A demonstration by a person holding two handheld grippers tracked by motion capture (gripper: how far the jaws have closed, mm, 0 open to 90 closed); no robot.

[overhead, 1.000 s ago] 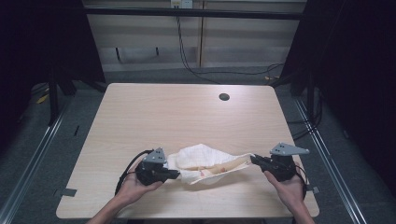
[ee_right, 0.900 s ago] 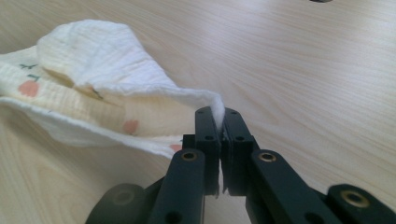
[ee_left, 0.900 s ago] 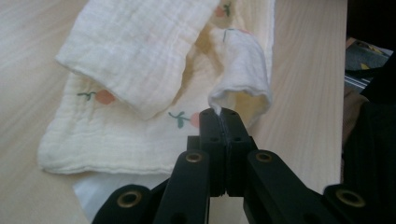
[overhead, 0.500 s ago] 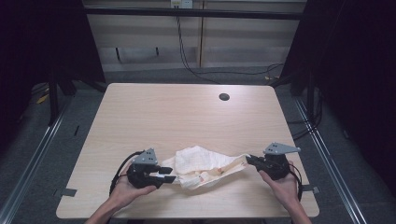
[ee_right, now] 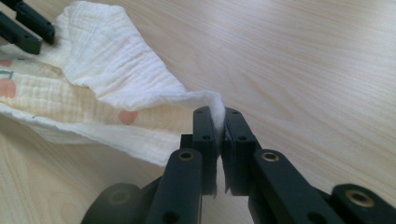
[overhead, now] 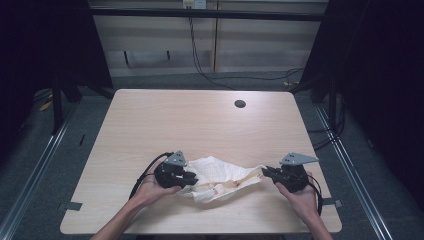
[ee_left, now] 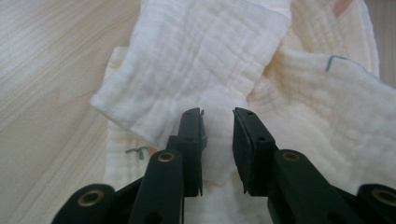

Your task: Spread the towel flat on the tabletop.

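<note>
Cloth [overhead: 220, 177], crumpled, on the table [overhead: 200, 125] near its front edge, between both grippers; left gripper [ee_left: 218, 116], jaws apart, poised over the cloth's folds; right gripper [ee_right: 218, 114], jaws clamped on a cloth corner, lifting it slightly.

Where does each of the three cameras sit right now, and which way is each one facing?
High view: fixed above the near table edge, looking forward and down on the table; both forearms, left gripper and right gripper show.
Left gripper view: rides the left gripper, looking along its parted jaws onto the cloth.
Right gripper view: rides the right gripper, jaws shut on a cloth edge, facing the left gripper's jaws at upper left.
All three share the cloth.
</note>
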